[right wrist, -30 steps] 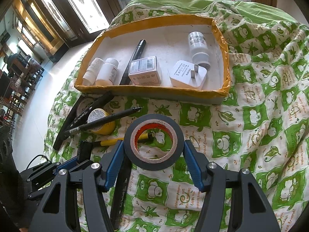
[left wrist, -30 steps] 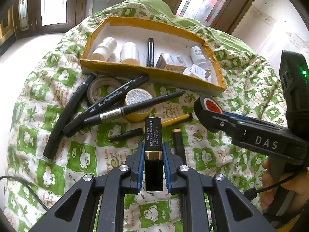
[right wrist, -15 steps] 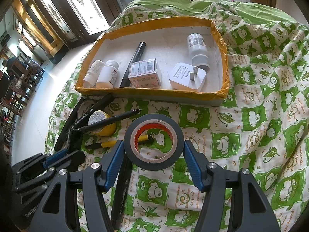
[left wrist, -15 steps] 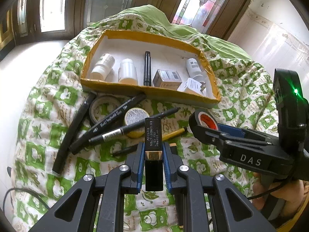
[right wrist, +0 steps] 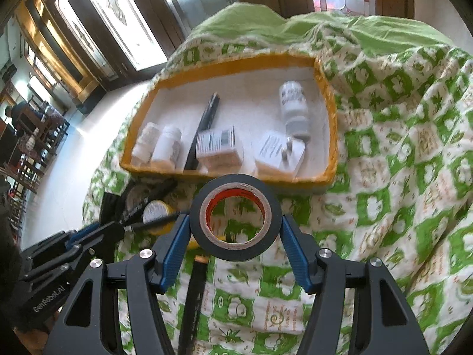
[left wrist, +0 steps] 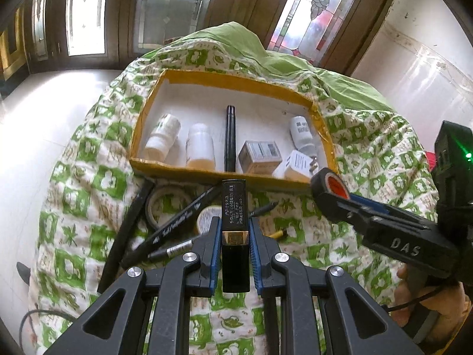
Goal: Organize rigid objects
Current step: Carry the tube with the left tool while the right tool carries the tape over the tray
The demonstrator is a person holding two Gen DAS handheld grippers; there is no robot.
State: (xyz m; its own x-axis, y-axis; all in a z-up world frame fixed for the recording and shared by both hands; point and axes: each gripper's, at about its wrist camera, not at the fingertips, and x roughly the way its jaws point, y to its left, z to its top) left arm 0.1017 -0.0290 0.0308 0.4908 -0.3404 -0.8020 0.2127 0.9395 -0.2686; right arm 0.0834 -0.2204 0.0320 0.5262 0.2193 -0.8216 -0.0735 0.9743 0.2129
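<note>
Green-checked quilt [right wrist: 399,159] beneath stained-glass windows [left wrist: 310,14]

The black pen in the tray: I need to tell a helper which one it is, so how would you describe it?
Find the shallow yellow-edged cardboard tray on the green-and-white patterned quilt. Inside lies a slim black pen, between a white plastic bottle and a small grey printed carton. It is the tray's only dark, long item; the other black pens lie outside.
</note>
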